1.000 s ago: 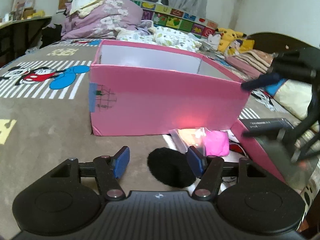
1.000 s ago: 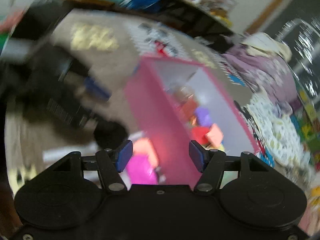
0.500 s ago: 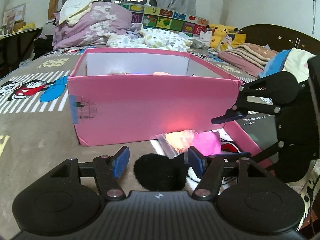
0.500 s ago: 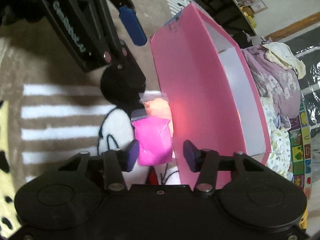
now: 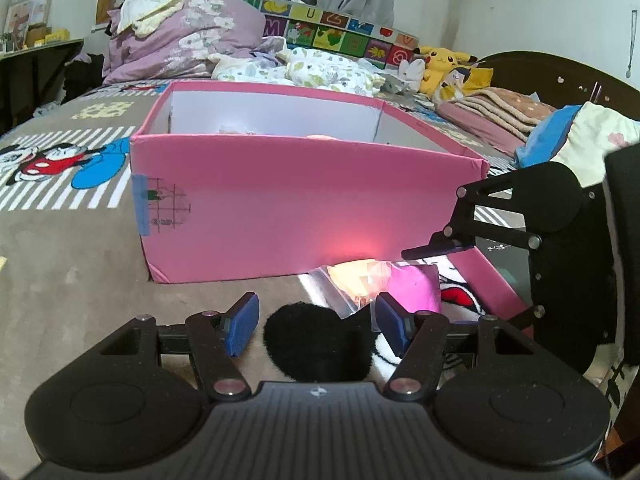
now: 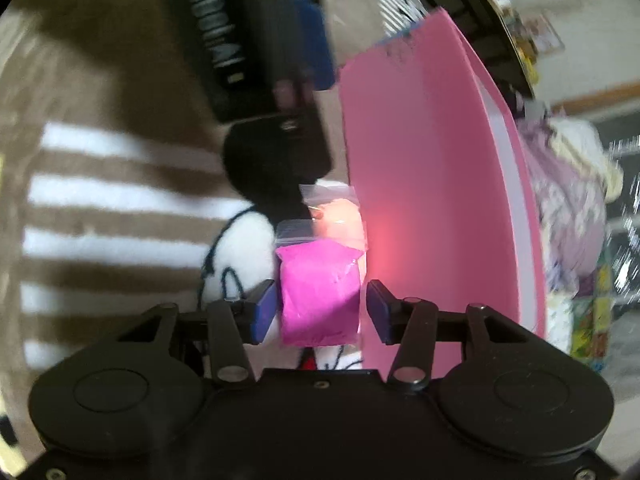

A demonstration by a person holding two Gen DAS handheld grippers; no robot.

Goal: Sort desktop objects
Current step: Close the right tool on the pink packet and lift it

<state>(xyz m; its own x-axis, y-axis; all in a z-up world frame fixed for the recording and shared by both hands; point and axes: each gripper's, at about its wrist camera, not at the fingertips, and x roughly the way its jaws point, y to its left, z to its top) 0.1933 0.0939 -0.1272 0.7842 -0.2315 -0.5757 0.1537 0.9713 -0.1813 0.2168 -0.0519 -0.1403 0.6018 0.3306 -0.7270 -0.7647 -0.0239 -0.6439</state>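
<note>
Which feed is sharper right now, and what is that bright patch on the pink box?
Left wrist view is sharp, edges bent by fisheye; the pink box shows a reddish glow low on its front wall, above the magenta bag. Right wrist view is motion-smeared toward the top; the magenta bag stays fairly clear.

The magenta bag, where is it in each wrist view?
Left wrist: the magenta bag lies lower right of centre, below the pink box.
Right wrist: the bag sits at centre, between the right gripper fingers.
Shared landmark: the pink box.
</note>
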